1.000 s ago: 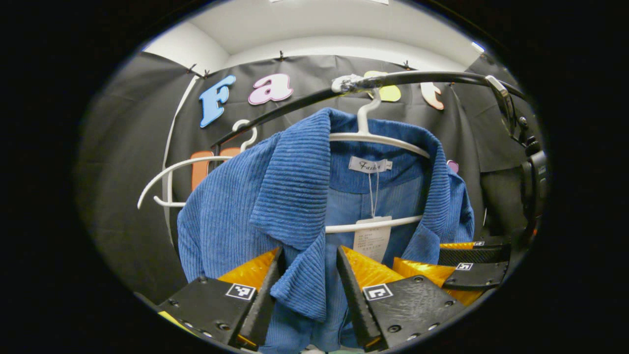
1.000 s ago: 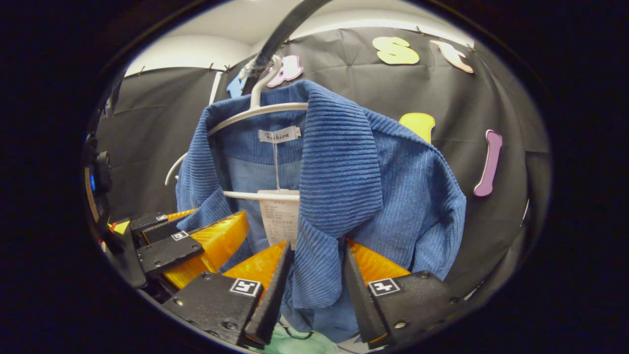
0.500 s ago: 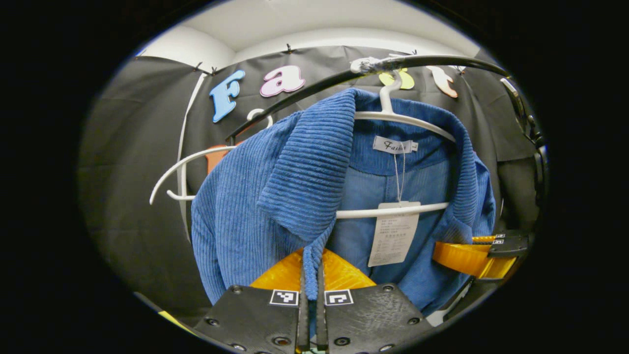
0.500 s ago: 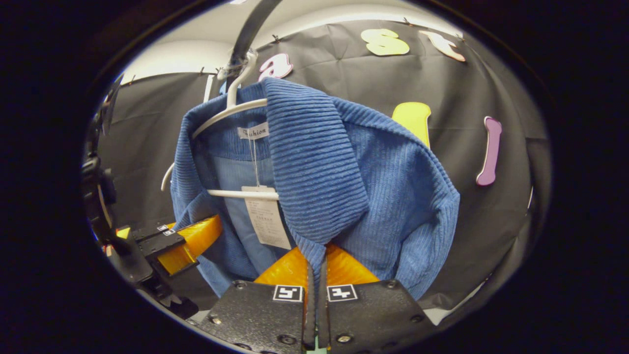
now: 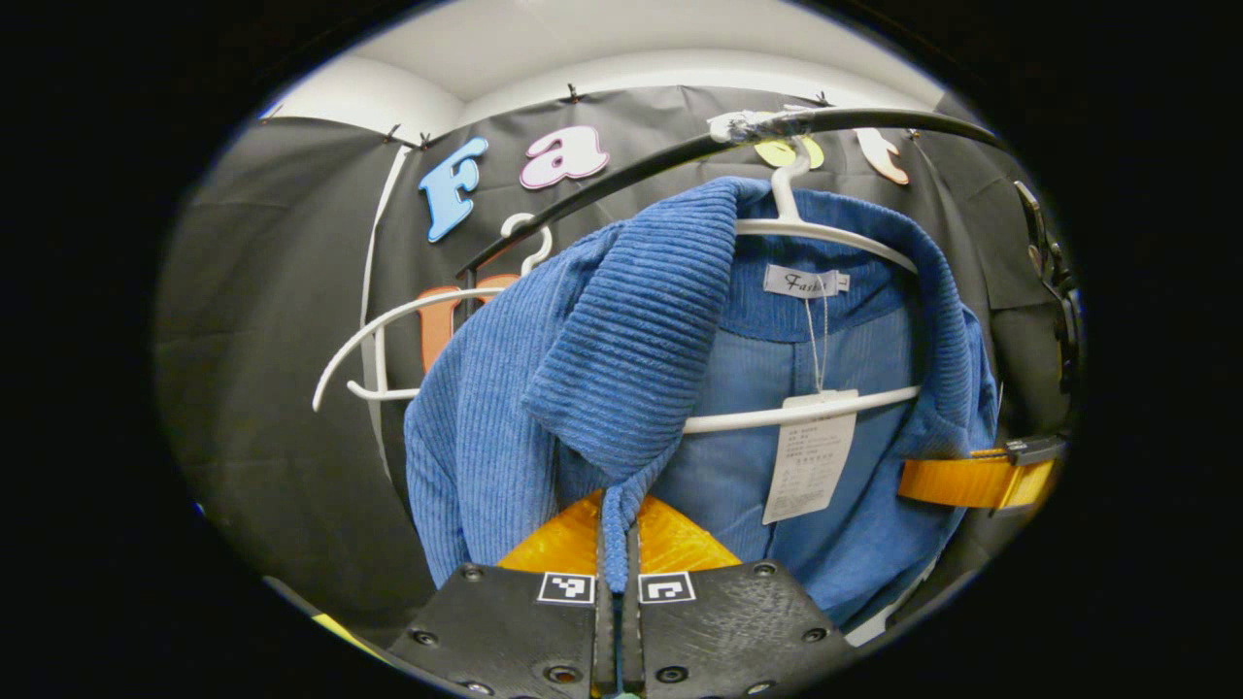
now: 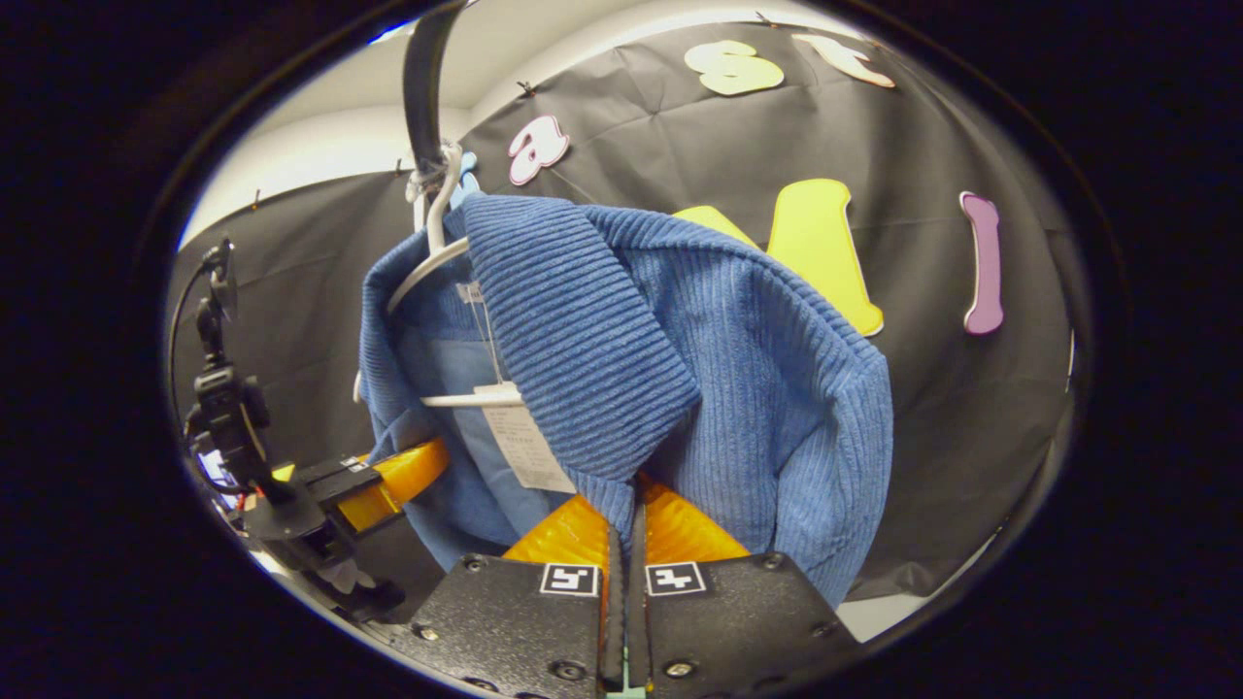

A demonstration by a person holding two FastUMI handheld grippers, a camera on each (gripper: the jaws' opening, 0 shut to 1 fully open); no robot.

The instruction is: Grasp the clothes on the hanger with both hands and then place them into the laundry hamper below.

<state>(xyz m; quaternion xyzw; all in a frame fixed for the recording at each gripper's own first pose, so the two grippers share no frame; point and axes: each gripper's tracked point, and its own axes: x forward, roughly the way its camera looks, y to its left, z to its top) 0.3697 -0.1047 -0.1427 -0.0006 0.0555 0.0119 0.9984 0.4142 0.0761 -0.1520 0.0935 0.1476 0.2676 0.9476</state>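
I am squeezing my left hand-held gripper (image 5: pixel 616 544) tight on the front edge of the blue jacket (image 5: pixel 544 388), with both fingers pressing the cloth just under the collar tip. My right hand-held gripper (image 6: pixel 626 529) is pinching the jacket's other front edge the same way, and it is also showing at 3 o'clock in the left gripper view. The jacket is hanging on a white hanger (image 5: pixel 825 233) hooked over the black rail (image 5: pixel 874 118) at 12 o'clock, with a paper tag (image 5: pixel 809 456) dangling inside.
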